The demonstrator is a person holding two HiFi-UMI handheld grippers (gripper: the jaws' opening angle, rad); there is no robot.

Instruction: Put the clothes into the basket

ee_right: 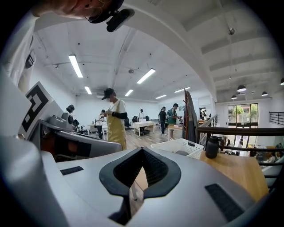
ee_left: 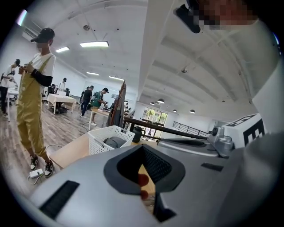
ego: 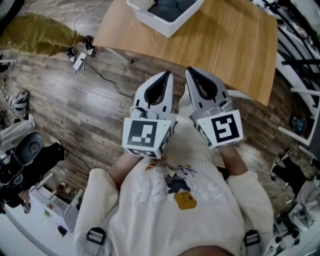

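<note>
White basket [ego: 167, 27], dark clothes [ego: 170, 7] inside, stands on the worktop [ego: 225, 50] ahead of the left hand-held gripper [ego: 167, 76] and right hand-held gripper [ego: 190, 72], both closed on nothing (best to part the jaws before any reach).

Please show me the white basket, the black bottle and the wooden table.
white basket [ego: 170, 27], head view, its near corner wall.
black bottle [ee_right: 212, 148], right gripper view, its body.
wooden table [ego: 225, 45], head view, bare top.
</note>
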